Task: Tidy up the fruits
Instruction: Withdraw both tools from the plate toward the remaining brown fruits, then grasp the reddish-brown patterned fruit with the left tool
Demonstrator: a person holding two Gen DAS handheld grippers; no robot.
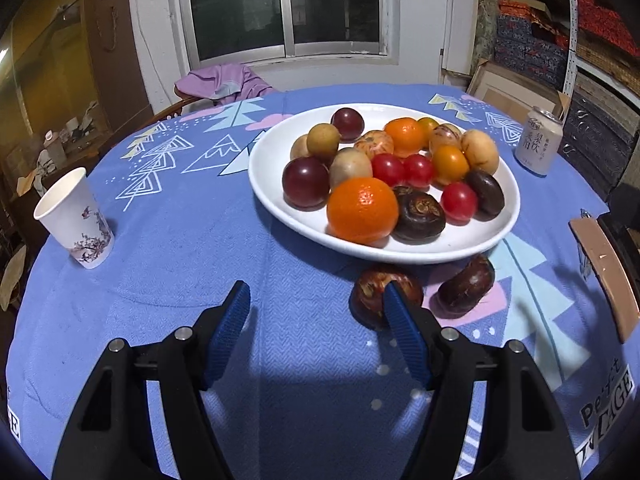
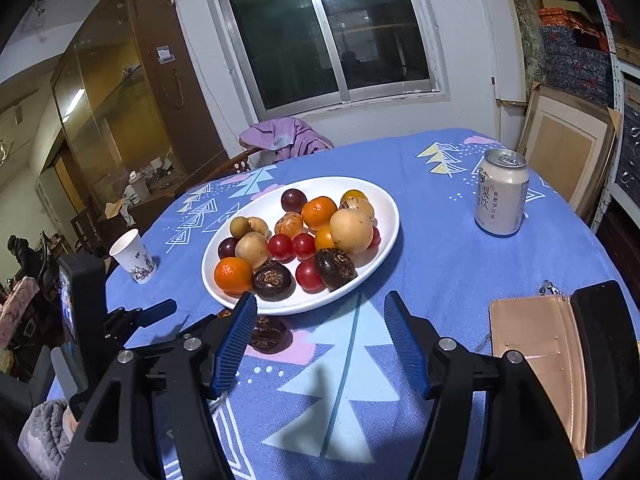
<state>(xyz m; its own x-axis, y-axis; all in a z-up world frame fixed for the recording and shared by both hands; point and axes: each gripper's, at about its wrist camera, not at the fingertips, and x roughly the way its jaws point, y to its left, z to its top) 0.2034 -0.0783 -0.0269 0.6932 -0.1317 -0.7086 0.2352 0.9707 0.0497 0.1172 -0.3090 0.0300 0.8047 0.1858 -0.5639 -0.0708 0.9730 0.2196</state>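
Observation:
A white plate holds several fruits: oranges, red tomatoes, purple plums, tan fruits and dark brown water chestnuts. Two dark brown water chestnuts lie on the blue cloth in front of the plate: one partly behind my left gripper's right finger, one to its right. My left gripper is open and empty, just short of them. My right gripper is open and empty near the plate. One loose chestnut shows beside its left finger; the left gripper shows at far left.
A paper cup stands at the left of the round table. A drink can stands at the right. A pink wallet and a black phone lie at the right edge. A chair with purple cloth is behind.

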